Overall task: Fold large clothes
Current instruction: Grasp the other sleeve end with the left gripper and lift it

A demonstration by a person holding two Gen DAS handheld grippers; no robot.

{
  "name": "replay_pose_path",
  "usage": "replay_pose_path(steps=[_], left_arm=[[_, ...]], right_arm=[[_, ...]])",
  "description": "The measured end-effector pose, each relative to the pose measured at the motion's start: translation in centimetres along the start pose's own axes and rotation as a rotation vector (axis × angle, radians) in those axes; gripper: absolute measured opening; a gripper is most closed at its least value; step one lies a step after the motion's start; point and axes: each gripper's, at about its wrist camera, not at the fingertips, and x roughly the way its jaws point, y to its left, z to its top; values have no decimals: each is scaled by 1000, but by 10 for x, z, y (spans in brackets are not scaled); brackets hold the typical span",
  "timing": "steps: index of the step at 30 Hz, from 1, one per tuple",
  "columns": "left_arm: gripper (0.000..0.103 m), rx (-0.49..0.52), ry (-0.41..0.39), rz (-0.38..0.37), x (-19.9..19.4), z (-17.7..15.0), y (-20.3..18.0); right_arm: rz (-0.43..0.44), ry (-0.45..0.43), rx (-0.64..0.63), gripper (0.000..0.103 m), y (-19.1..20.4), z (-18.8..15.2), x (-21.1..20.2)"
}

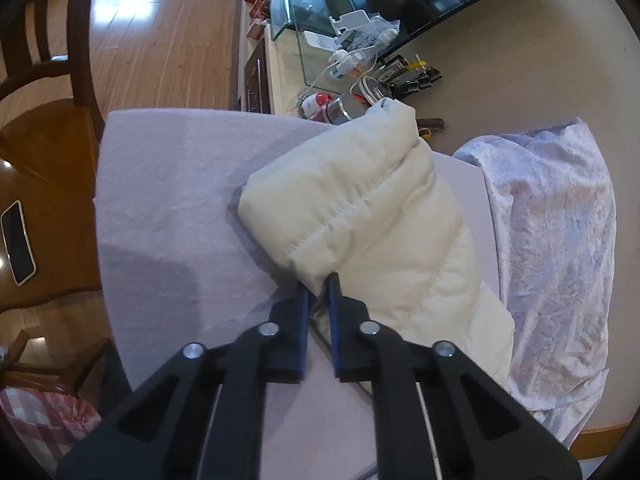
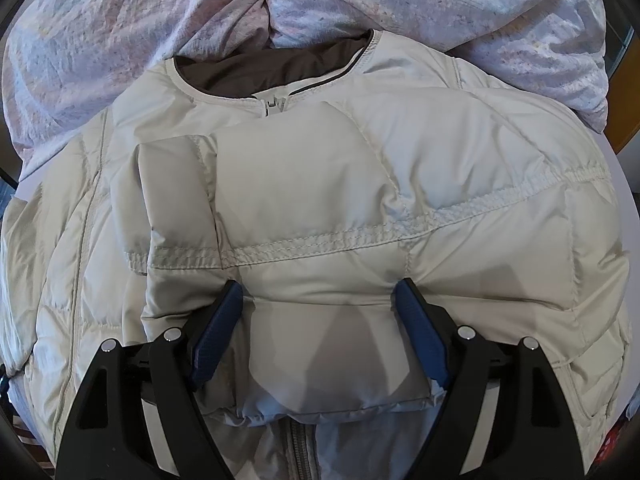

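I see one big round table (image 1: 520,92), and one pale purple cloth (image 1: 168,184) is spread over part of it. On that cloth lies one puffy cream jacket (image 2: 460,208). It is the biggest soft thing here. Its zipper is done up to the neck, and its one dark lining shows inside the collar. One sleeve (image 2: 304,208) is folded across the chest. In the left wrist view the jacket's end (image 1: 360,200) sticks out over the purple cloth like a fat pillow.

Next to the jacket is one crinkly flowery sheet (image 1: 560,240), bunched up at the table's edge. It touches the jacket along the collar side.

Then come my two claws. My left gripper (image 1: 319,294) has its two blue fingers pressed almost together, and they pinch a small bit of the jacket's edge down by the purple cloth. My right gripper (image 2: 319,296) has its two blue fingers spread wide. One finger sits on each side of the folded sleeve's cuff end, and both tips push into the puffy cloth. I cannot tell if they squeeze it.

Smaller things sit far back on the table: one shiny metal can (image 1: 346,110), one bundle of white cords (image 1: 360,40). One phone (image 1: 18,242) lies on a wooden chair (image 1: 52,152).
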Motion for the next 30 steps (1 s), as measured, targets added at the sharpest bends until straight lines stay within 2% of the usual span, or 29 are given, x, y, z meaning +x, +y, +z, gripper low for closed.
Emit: replay_pose_path(steps=[3, 7, 9, 13, 17, 24, 30], left_arm=[[4, 28, -8, 5, 1, 1, -7], [2, 118, -36, 19, -5, 1, -28], [2, 194, -66, 13, -13, 0, -46], [2, 322, -111, -46, -30, -6, -84], [1, 450, -119, -149, -46, -22, -127], [1, 689, -75, -338, -73, -84, -201], [1, 845, 11, -407, -73, -147, -242]], right_arm=[[3, -3, -2, 81, 0, 1, 0], [5, -3, -1, 81, 1, 2, 0], [5, -4, 0, 81, 0, 2, 0], [8, -6, 4, 81, -1, 2, 0], [13, -8, 8, 81, -2, 1, 0], [34, -8, 15, 81, -5, 2, 0], [45, -10, 23, 81, -9, 1, -2]])
